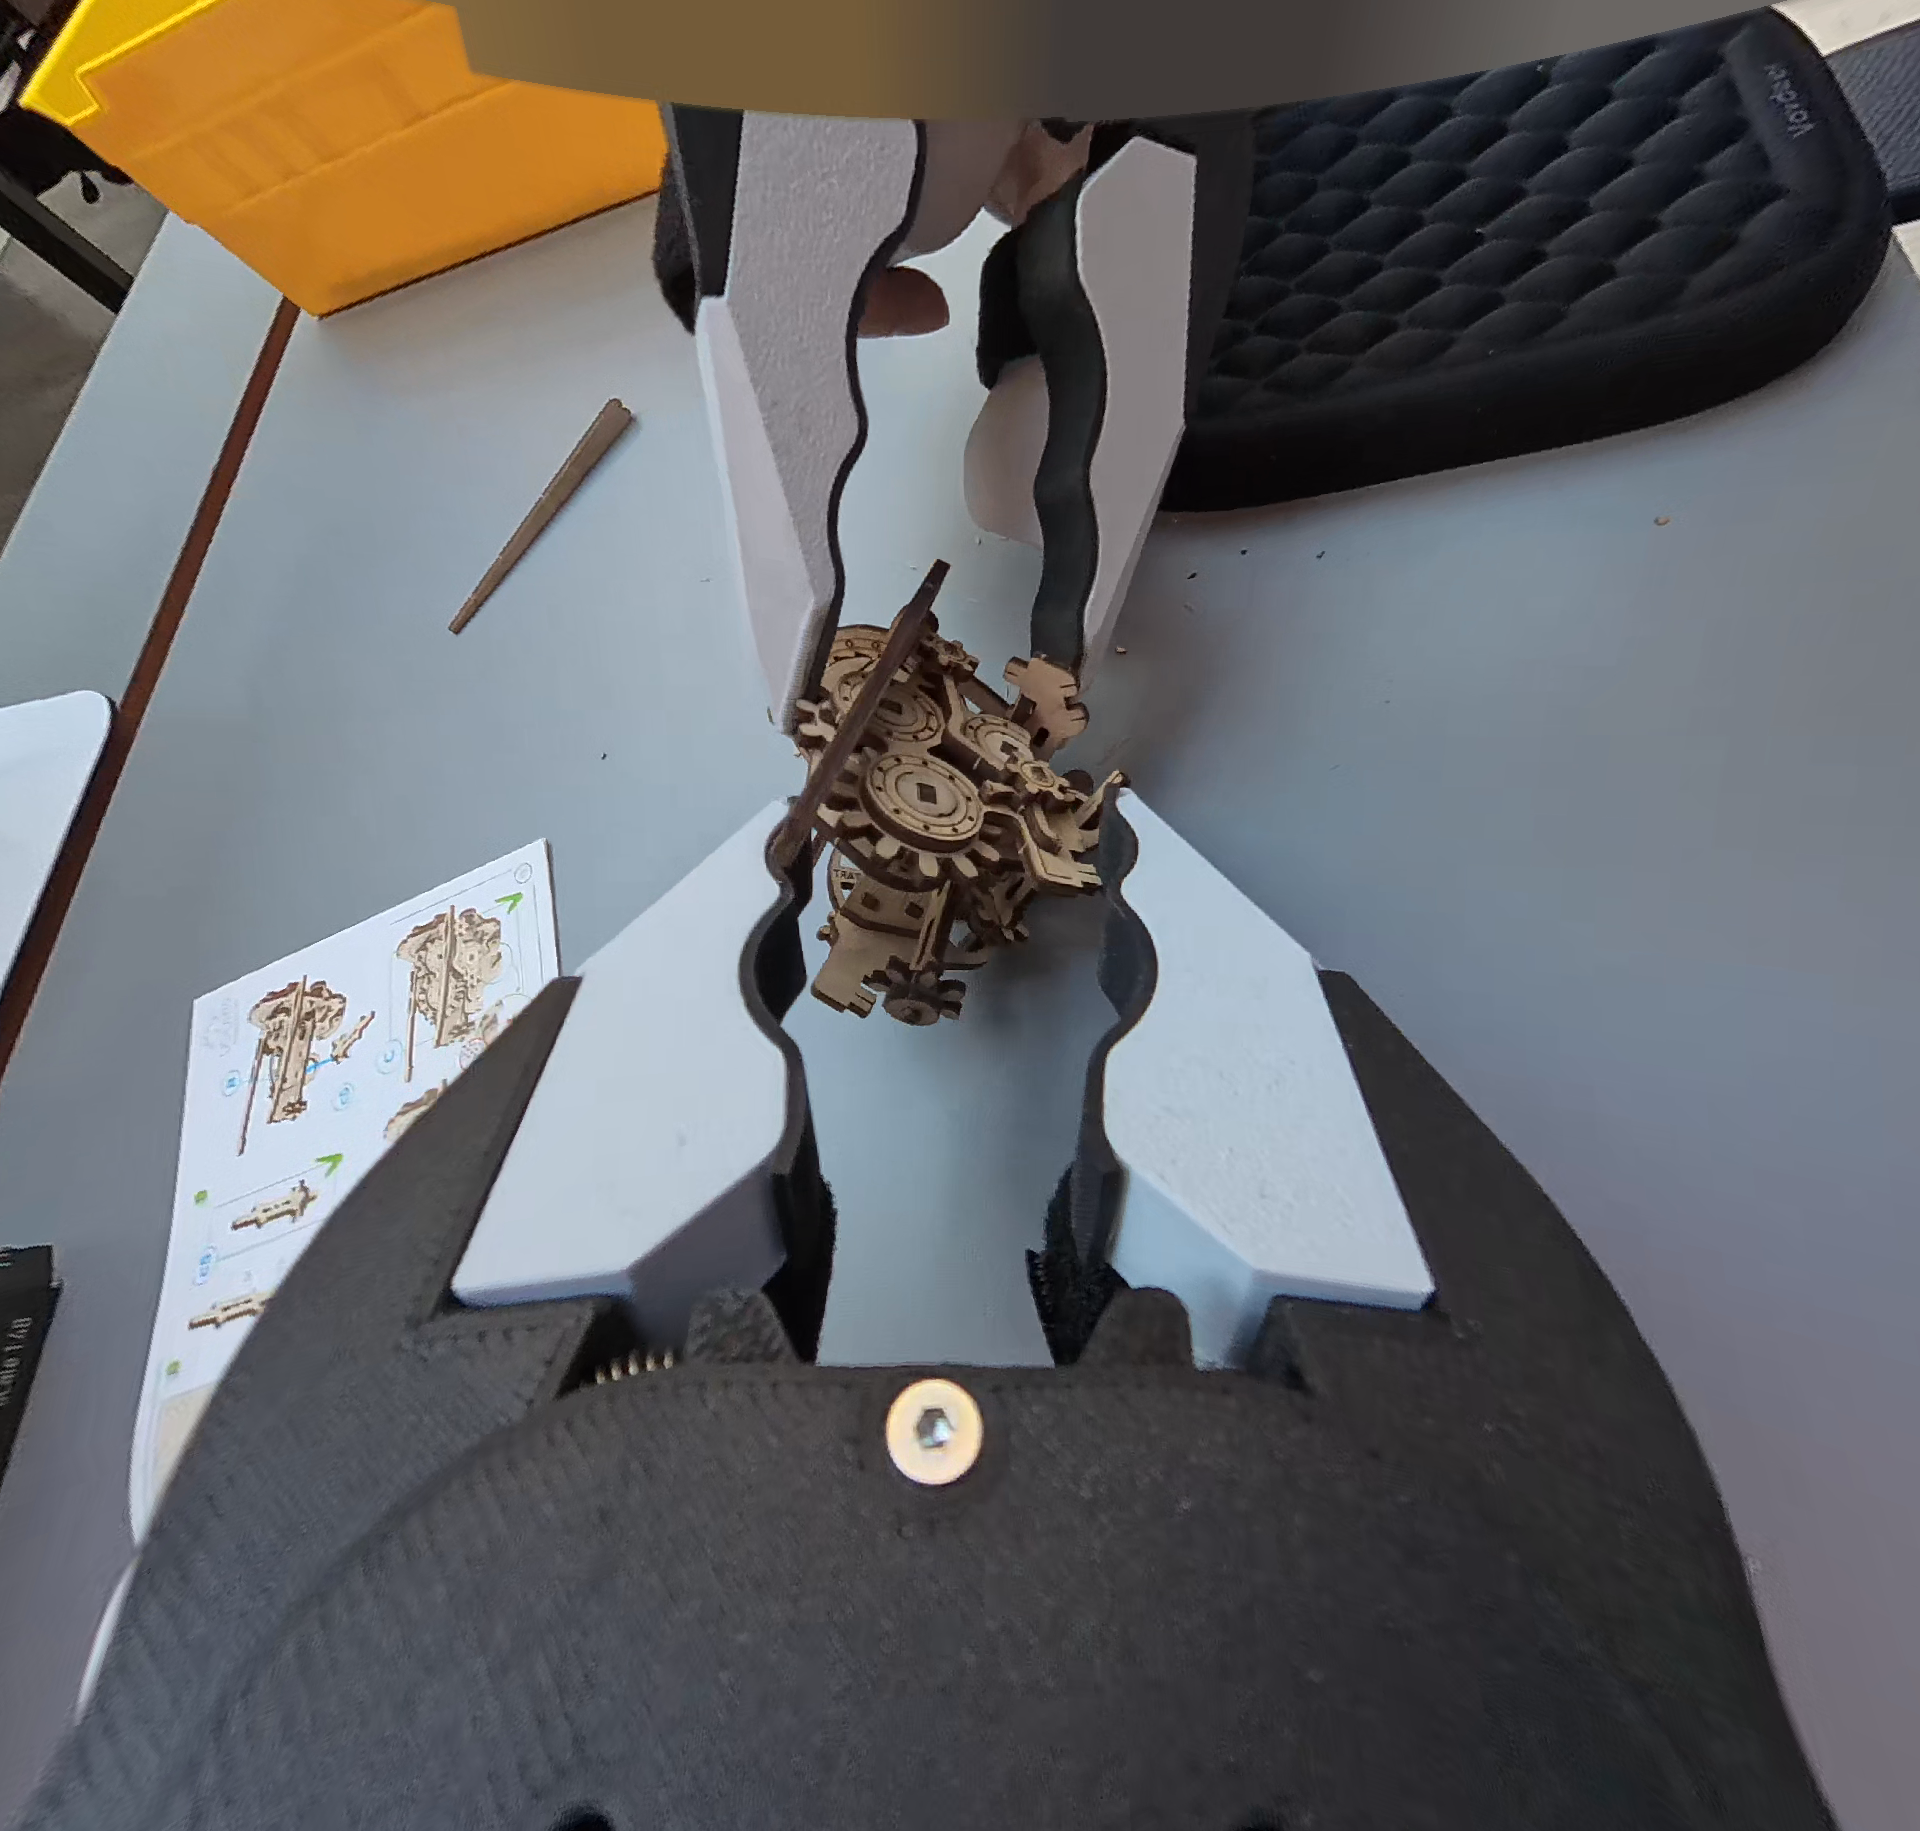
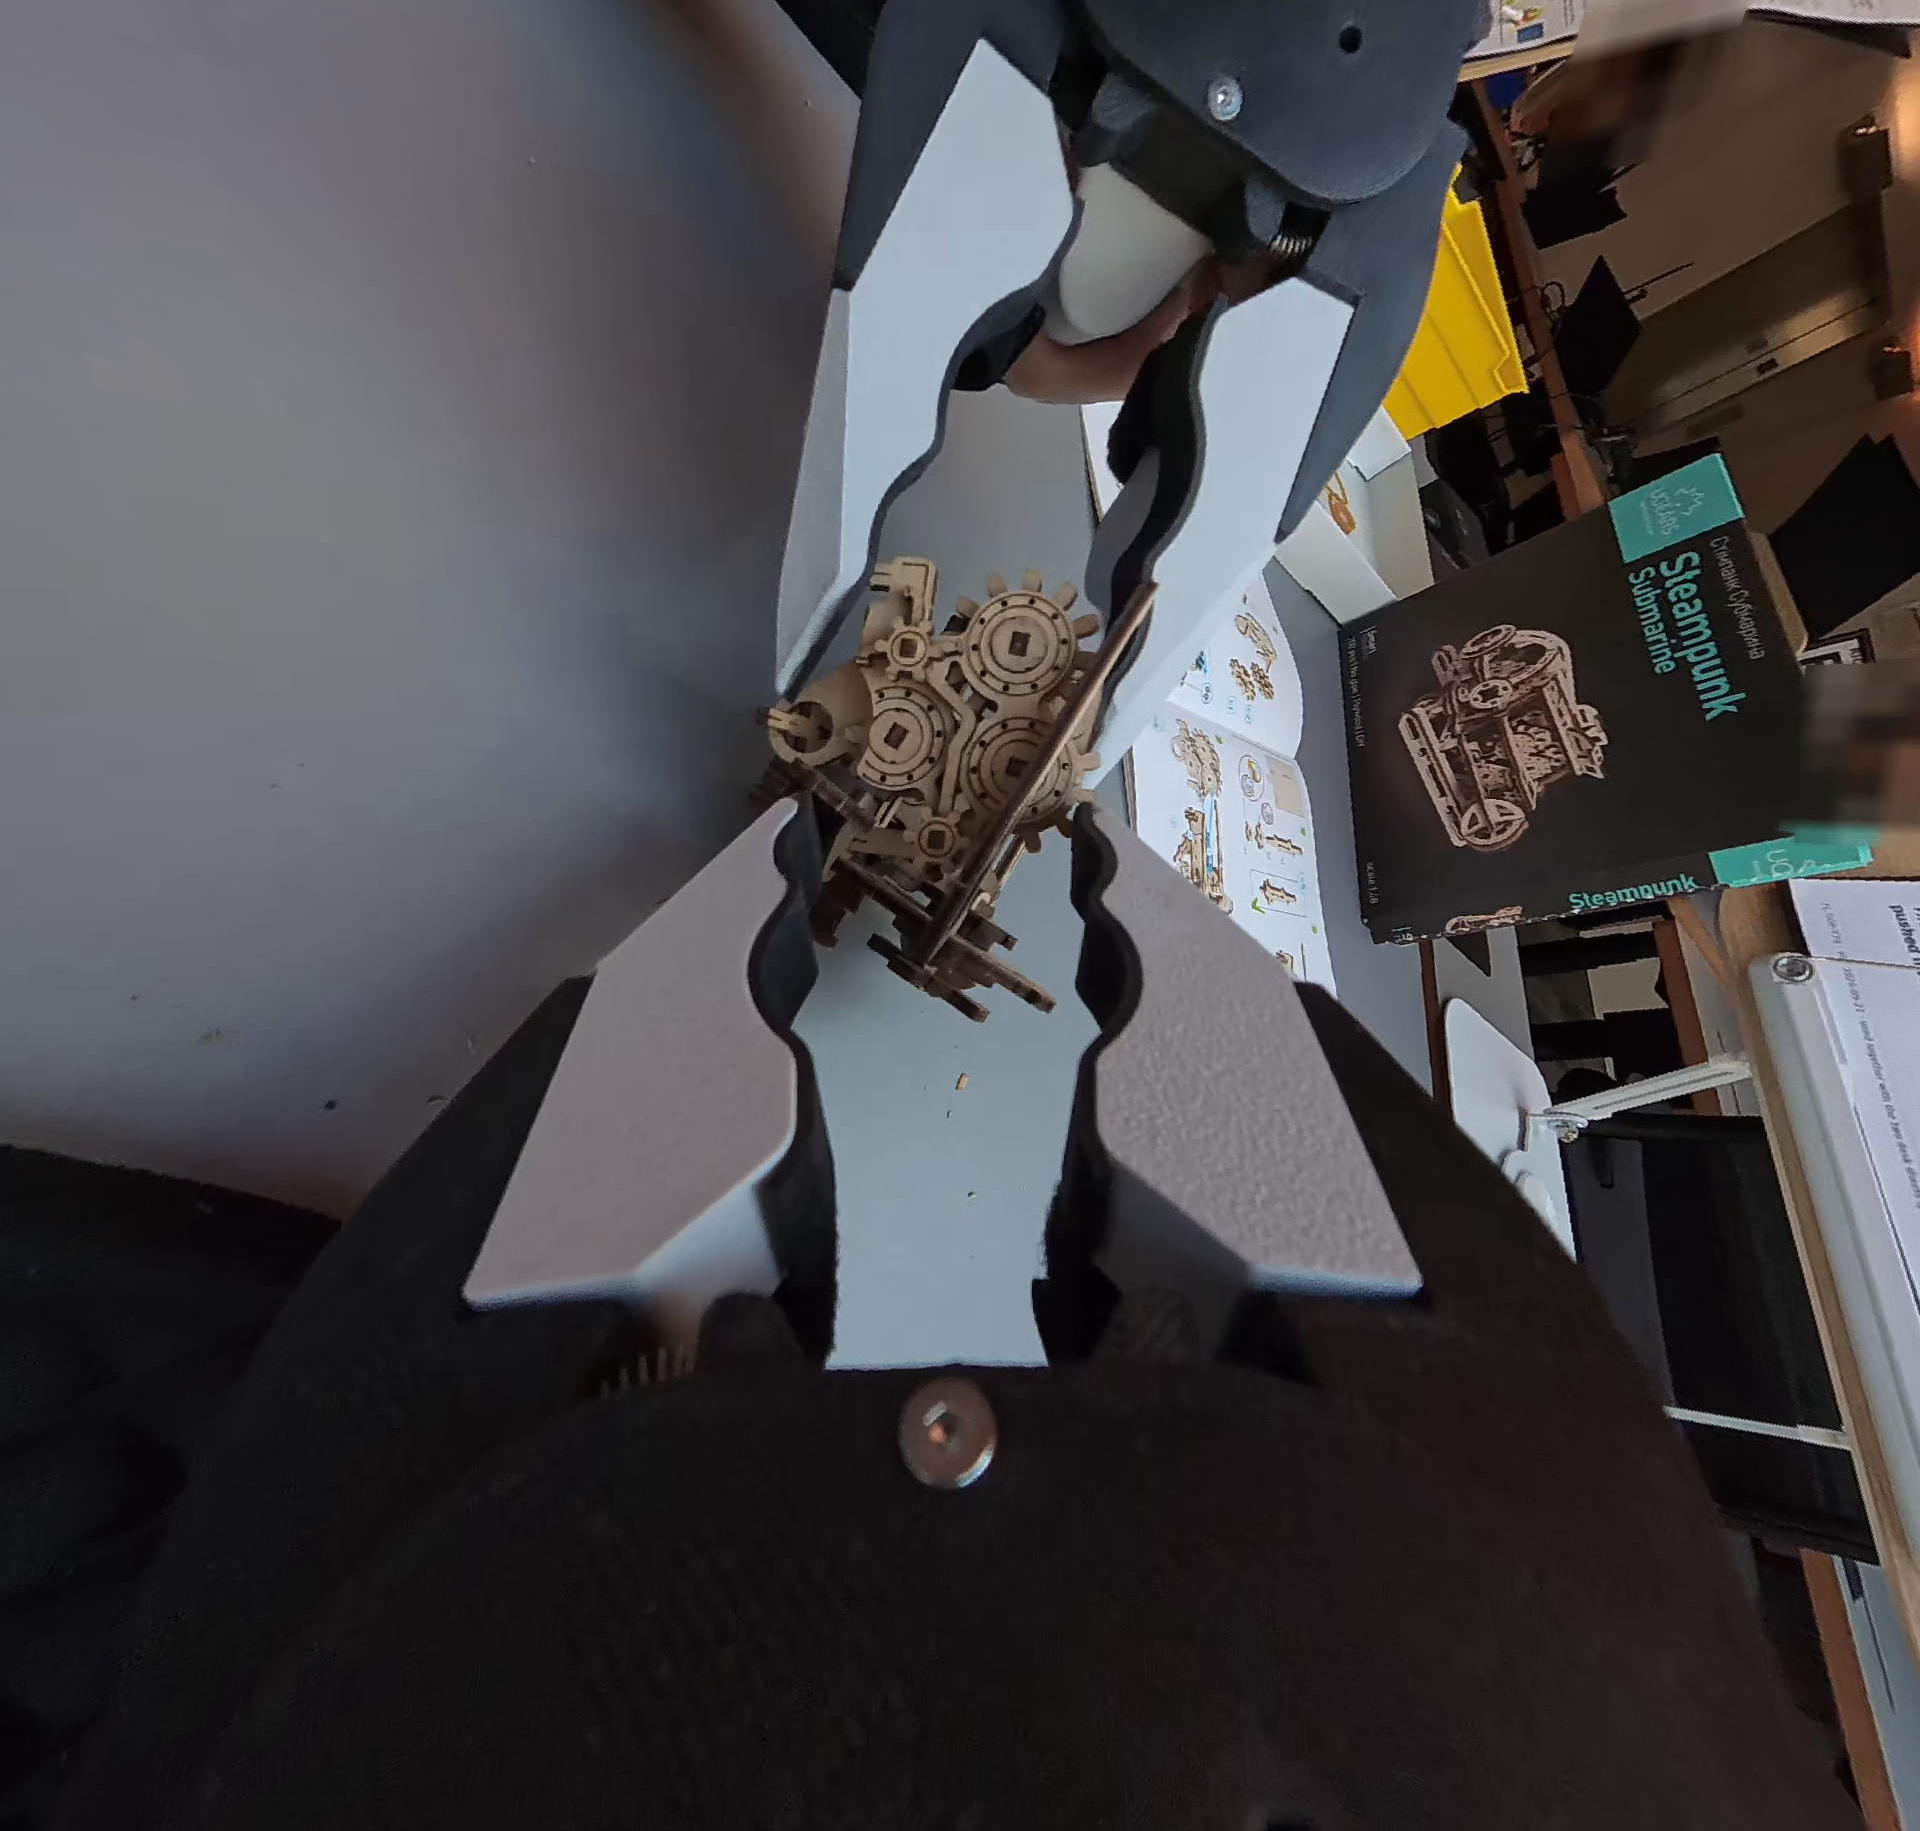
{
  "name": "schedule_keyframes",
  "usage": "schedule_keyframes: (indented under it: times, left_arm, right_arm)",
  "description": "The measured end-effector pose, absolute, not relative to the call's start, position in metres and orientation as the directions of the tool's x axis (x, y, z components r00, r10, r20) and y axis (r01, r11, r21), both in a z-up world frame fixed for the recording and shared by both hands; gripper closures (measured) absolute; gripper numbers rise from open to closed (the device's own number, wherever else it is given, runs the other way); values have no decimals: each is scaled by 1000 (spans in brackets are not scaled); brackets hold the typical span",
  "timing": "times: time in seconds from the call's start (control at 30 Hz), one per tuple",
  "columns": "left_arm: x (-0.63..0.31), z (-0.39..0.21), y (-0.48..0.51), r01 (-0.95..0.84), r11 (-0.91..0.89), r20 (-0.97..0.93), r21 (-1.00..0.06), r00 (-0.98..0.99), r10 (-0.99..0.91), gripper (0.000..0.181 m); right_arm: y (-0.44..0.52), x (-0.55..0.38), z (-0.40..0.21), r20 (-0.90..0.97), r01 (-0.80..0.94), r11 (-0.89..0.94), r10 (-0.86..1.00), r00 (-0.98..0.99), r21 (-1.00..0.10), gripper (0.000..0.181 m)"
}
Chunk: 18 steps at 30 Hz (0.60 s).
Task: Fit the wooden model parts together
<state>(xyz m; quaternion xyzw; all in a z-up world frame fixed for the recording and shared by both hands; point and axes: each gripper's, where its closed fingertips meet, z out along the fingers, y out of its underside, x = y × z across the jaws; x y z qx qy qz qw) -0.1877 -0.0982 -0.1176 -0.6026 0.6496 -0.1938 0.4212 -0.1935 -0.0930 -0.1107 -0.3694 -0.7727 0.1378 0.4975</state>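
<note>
Both hand-held grippers meet at the model, a cluster of laser-cut plywood gears above the grey surface. The left hand-held gripper clasps its near end; the right hand-held gripper clasps the other. Only the right view shows the dark printed box; only the left shows a loose stick, a yellow bin and a quilted cushion.

instr sheet part hidden by gripper | yellow bin cut off top
</note>
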Motion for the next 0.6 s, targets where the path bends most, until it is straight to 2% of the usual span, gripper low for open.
schedule_keyframes:
  times: [0.1,0.33,0.47,0.6]
  left_arm:
    - [-191,-121,-95,-612,103,-219,-784,117,-969,126]
    - [-192,-124,-97,-551,-123,58,-825,134,-989,147]
    - [-191,-123,-95,-527,-199,147,-826,141,-979,150]
    - [-189,-123,-88,-503,-200,133,-841,167,-977,154]
  right_arm:
    - [-90,-193,-111,674,446,681,710,-204,-581,134]
    - [-80,-191,-111,688,482,654,713,-137,-582,134]
    - [-76,-190,-111,726,502,676,675,-128,-539,134]
    - [-70,-187,-109,775,534,694,623,-108,-483,134]
